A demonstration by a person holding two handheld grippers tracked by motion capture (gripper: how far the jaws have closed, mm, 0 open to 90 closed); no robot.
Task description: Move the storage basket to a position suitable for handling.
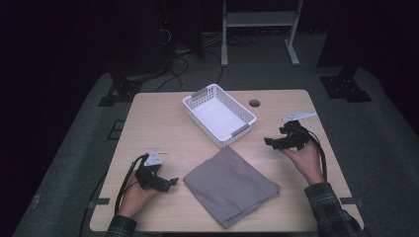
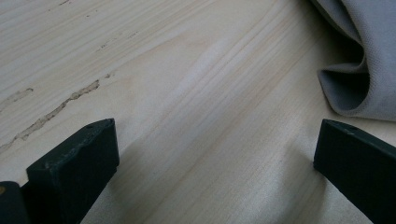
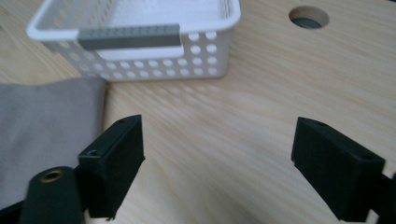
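Observation:
A folded grey cloth (image 1: 231, 186) lies on the wooden table (image 1: 163, 128) near its front edge; its rolled fold (image 2: 359, 60) fills the upper right of the left gripper view, and its edge (image 3: 46, 126) lies at the left of the right gripper view. My left gripper (image 1: 170, 182) rests low over the table just left of the cloth, jaws wide apart over bare wood (image 2: 215, 154). My right gripper (image 1: 268, 141) hovers right of the cloth, pointing at the white perforated basket (image 1: 220, 114). Its jaws stand open with nothing between them (image 3: 217, 154).
The basket (image 3: 140, 37) has grey handle strips and looks bare inside. A round cable hole (image 1: 254, 103) (image 3: 308, 17) sits behind the right gripper. Dark floor, cables and a metal stand leg (image 1: 225, 34) lie beyond the table's far edge.

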